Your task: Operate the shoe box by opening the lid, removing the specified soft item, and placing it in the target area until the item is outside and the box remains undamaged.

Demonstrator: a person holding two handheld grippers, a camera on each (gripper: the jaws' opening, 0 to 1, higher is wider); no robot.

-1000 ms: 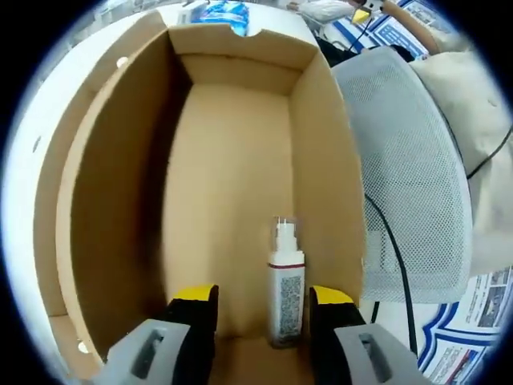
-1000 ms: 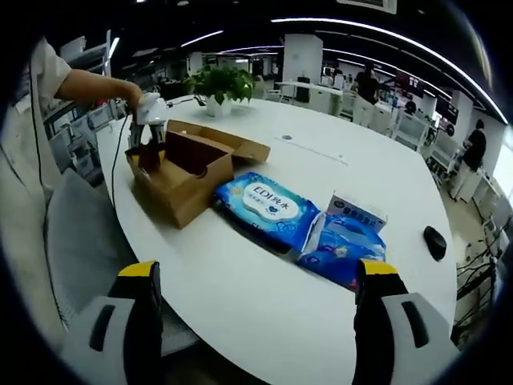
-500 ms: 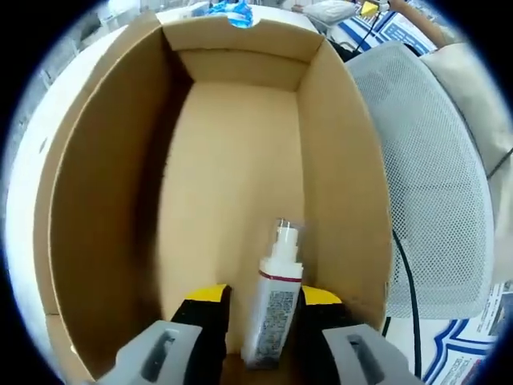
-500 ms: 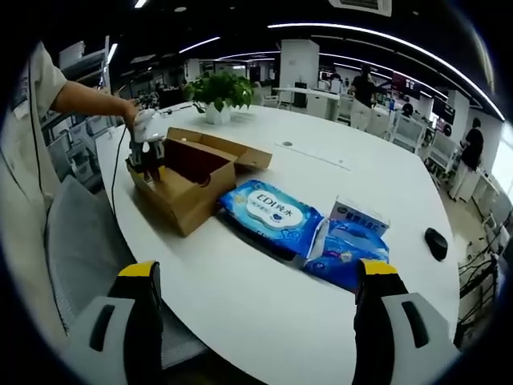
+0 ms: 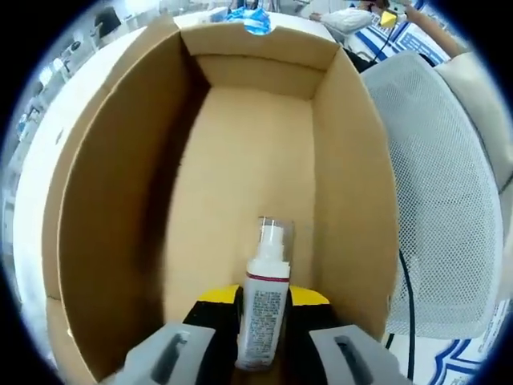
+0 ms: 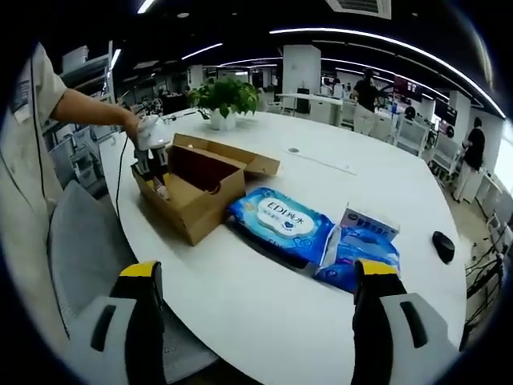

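Box (image 5: 120,200) lid's open and the left gripper (image 5: 264,298) has its jaws clamped on the bottle (image 5: 264,317) inside. Lifting it out and setting it down is what's left, I'd say. Right gripper (image 6: 256,277) hangs over the table (image 6: 264,313), jaws wide, holding nothing.

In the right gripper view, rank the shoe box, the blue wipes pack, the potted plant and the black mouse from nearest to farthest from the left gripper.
1. Shoe box: the left gripper reaches into it.
2. Potted plant: just behind the box.
3. Blue wipes pack: on the box's right.
4. Black mouse: far right table edge.
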